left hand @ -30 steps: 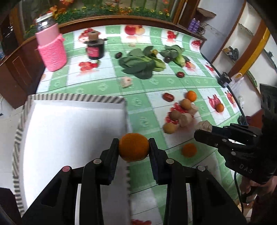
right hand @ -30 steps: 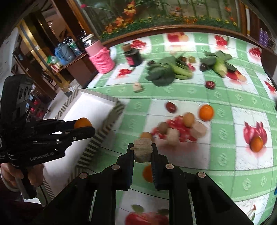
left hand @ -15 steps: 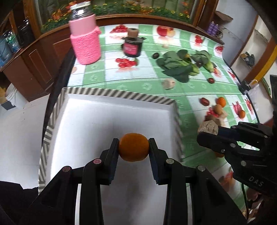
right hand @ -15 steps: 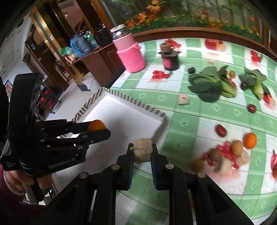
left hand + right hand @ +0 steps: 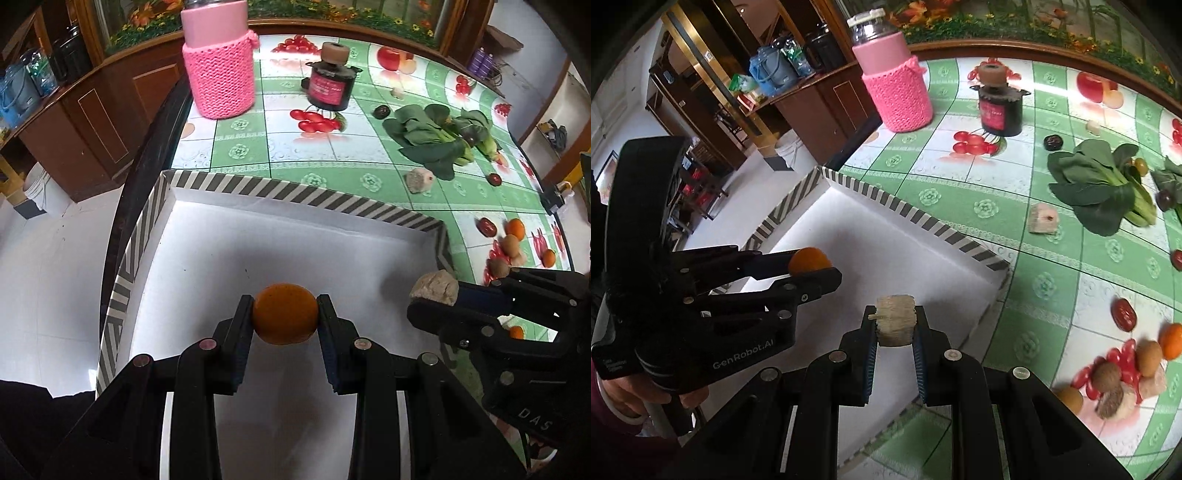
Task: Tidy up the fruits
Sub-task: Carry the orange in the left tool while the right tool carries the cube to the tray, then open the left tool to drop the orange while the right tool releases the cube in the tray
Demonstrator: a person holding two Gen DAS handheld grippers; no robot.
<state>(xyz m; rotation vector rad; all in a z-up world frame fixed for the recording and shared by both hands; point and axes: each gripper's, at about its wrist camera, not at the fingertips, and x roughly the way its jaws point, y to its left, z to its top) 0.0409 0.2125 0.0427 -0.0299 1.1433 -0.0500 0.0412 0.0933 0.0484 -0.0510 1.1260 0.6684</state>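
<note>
My left gripper is shut on an orange and holds it above the white floor of the striped-rim box. My right gripper is shut on a beige fibrous chunk and holds it over the box's right part; it shows at the right of the left wrist view. In the right wrist view the left gripper with the orange is at the left over the box. Several loose fruits lie on the green tablecloth to the right.
A pink knit-covered jar and a dark jar with a cork lid stand at the back. Leafy greens, another beige chunk, red dates and small oranges lie on the table. The table edge runs left of the box.
Both grippers have moved left from over the tablecloth to over the box, each still holding its item. The loose fruit pile is now far to the right.
</note>
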